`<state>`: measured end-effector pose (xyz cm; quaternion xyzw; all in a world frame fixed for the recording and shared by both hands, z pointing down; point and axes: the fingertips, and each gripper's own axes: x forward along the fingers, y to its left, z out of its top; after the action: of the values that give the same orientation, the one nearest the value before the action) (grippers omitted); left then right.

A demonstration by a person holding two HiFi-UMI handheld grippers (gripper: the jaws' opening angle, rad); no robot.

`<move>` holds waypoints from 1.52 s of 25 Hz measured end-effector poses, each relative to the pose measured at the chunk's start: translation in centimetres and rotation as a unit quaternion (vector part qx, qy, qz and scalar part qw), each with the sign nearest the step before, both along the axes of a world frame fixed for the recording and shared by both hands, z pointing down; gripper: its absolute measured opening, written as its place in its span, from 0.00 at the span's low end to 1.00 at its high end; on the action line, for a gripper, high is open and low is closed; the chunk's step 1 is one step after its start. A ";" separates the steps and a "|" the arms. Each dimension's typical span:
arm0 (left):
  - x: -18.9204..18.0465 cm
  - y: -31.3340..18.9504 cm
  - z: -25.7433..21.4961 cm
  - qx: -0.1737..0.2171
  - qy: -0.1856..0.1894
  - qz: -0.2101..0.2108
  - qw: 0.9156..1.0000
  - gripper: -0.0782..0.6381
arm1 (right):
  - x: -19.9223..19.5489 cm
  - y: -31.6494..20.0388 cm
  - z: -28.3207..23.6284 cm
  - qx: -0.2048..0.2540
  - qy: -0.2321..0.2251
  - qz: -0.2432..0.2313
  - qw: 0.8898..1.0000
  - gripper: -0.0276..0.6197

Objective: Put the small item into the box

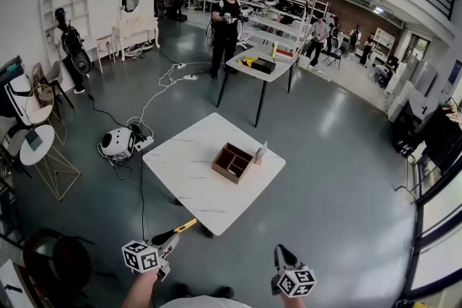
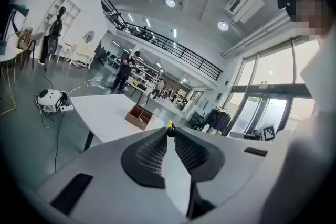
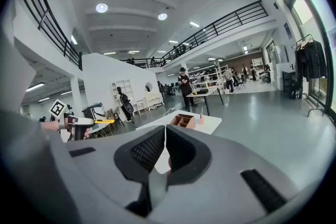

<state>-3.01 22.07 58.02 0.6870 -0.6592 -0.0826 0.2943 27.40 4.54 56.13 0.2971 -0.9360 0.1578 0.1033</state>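
Nearest, at the bottom of the head view, the left gripper (image 1: pixel 172 234) has its jaws clenched on a slim yellow item (image 1: pixel 188 225), which sticks out past the jaw tips. The left gripper view shows only a yellow nub at the point where the ribbed pads meet. The right gripper (image 1: pixel 280 252) is beside it, jaws pressed together. Nothing can be made out between them.

The box (image 1: pixel 232 161), brown and split into compartments, sits well ahead on the white surface (image 1: pixel 184 169), near its far right side, with open floor between it and the person. A pale upright piece (image 1: pixel 260 152) stands just beside the box on that side; what it is cannot be told.

The yellow item is probably the one meant for the box, so the step in hand is the carry and approach. To do it well:

- Keep the left jaws firm, since the hold is out at the tips and the piece is thin — a jolt could twist it.
- Come in from the near edge of the surface, above the box rim.
- Pick one compartment, then lower the item's free end inside the dividers before letting go.
- Keep clear of the upright piece.
- The right gripper may steady the box wall if it slides.
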 end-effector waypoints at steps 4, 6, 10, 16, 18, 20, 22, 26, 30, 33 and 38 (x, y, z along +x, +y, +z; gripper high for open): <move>-0.1 -0.4 0.0 0.001 0.002 0.001 1.000 0.19 | -0.2 -0.4 -0.1 -0.002 -0.002 0.001 1.000 0.09; -0.1 -0.4 0.0 0.001 0.002 0.002 1.000 0.19 | -0.2 -0.4 -0.2 -0.004 -0.005 0.003 1.000 0.09; -0.2 -0.6 0.1 0.000 0.004 0.006 1.000 0.19 | -0.4 -0.4 -0.7 0.000 -0.007 0.003 1.000 0.09; -0.8 -0.6 0.3 0.003 0.005 0.014 1.000 0.19 | -0.8 -0.1 -0.8 -0.001 -0.012 0.013 1.000 0.09; -1.1 -0.4 0.5 0.002 0.007 0.016 1.000 0.19 | -1.0 0.2 -0.8 -0.003 -0.012 0.016 1.000 0.09; -1.3 -0.2 0.6 0.000 0.008 0.020 1.000 0.19 | -1.2 0.6 -0.8 -0.004 -0.009 0.019 1.000 0.09; -1.6 0.1 0.8 0.000 0.009 0.024 1.000 0.19 | -1.3 1.0 -0.5 -0.006 -0.008 0.024 1.000 0.09; -2.5 0.7 1.3 -0.004 0.010 0.033 0.999 0.19 | -1.8 2.2 0.0 -0.011 -0.006 0.036 0.999 0.09; -3.4 1.4 1.8 -0.008 0.010 0.047 0.999 0.19 | -2.5 3.7 0.3 -0.014 -0.005 0.047 0.999 0.09; -4.2 2.0 2.1 -0.012 0.008 0.057 0.998 0.19 | -3.1 4.9 0.5 -0.015 -0.007 0.052 0.999 0.09; -5.0 2.8 2.7 -0.016 0.010 0.073 0.997 0.19 | -3.9 6.6 0.9 -0.020 -0.013 0.063 0.998 0.09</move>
<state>-8.02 24.84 60.74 0.7273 -0.6059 -0.0573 0.3172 23.50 11.18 57.04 0.3515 -0.9134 0.1862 0.0868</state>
